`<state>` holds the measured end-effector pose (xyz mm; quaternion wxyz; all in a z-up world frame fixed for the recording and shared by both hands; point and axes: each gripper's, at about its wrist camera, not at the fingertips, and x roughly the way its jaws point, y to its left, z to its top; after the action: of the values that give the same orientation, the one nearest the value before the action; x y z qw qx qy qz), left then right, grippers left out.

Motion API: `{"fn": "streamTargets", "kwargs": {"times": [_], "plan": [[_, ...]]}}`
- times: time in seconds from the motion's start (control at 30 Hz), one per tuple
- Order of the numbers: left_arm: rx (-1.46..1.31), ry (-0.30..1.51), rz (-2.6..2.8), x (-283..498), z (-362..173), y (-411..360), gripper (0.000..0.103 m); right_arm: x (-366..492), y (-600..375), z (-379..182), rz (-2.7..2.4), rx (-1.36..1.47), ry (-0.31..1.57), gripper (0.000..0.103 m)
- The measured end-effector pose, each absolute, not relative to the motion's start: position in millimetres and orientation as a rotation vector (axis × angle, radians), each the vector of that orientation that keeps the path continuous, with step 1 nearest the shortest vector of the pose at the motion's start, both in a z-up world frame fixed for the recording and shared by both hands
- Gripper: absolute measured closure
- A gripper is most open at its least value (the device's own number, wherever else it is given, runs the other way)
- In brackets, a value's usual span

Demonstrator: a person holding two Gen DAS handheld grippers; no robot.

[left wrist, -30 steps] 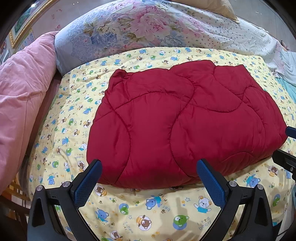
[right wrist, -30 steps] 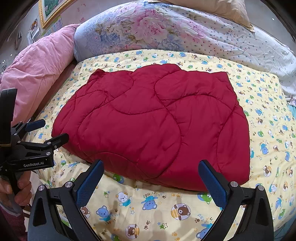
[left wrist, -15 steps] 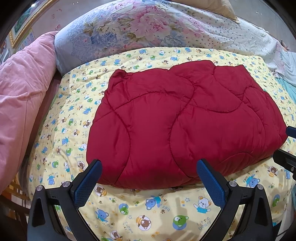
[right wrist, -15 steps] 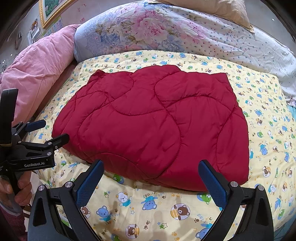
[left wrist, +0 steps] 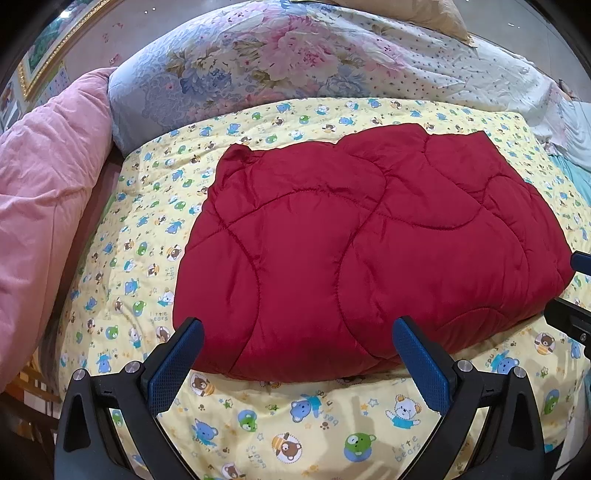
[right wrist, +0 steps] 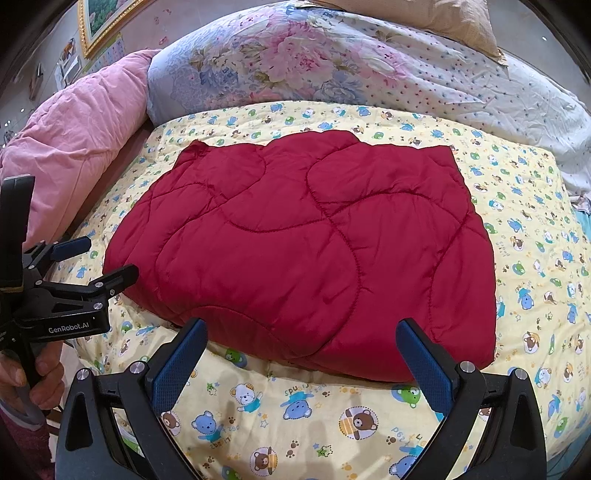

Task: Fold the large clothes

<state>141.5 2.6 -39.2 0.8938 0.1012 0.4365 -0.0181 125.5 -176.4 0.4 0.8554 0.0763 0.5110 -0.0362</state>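
Observation:
A red quilted garment (left wrist: 369,243) lies folded into a rough rectangle on the yellow bear-print sheet (left wrist: 317,421); it also shows in the right wrist view (right wrist: 306,251). My left gripper (left wrist: 297,354) is open and empty, hovering just in front of the garment's near edge. It also shows at the left of the right wrist view (right wrist: 99,258), beside the garment's left edge. My right gripper (right wrist: 301,356) is open and empty, above the sheet at the garment's near edge. Its fingers (left wrist: 576,288) show at the right edge of the left wrist view.
A pink duvet (left wrist: 40,206) is piled at the left. A floral quilt (left wrist: 295,62) and a tan pillow (right wrist: 424,18) lie behind the garment. A framed picture (right wrist: 99,22) hangs on the wall. The yellow sheet (right wrist: 535,236) extends right of the garment.
Almost nothing differs. Both grippers stay open in front of the garment, and the garment lies as before.

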Motion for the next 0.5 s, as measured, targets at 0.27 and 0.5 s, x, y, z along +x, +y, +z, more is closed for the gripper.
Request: {"fn": "streamTargets", "kwargs": {"times": [0.27, 0.5], "plan": [[0.206, 0.909, -0.046, 144.5, -39.1, 4.7, 0.001, 125.8, -177.2, 0.8, -0.075, 0.159, 1.075, 0.001], [0.207, 0.906, -0.05, 144.0, -37.9, 5.5, 0.0, 126.3, -177.3, 1.6, -0.075, 0.156, 1.074, 0.001]]}}
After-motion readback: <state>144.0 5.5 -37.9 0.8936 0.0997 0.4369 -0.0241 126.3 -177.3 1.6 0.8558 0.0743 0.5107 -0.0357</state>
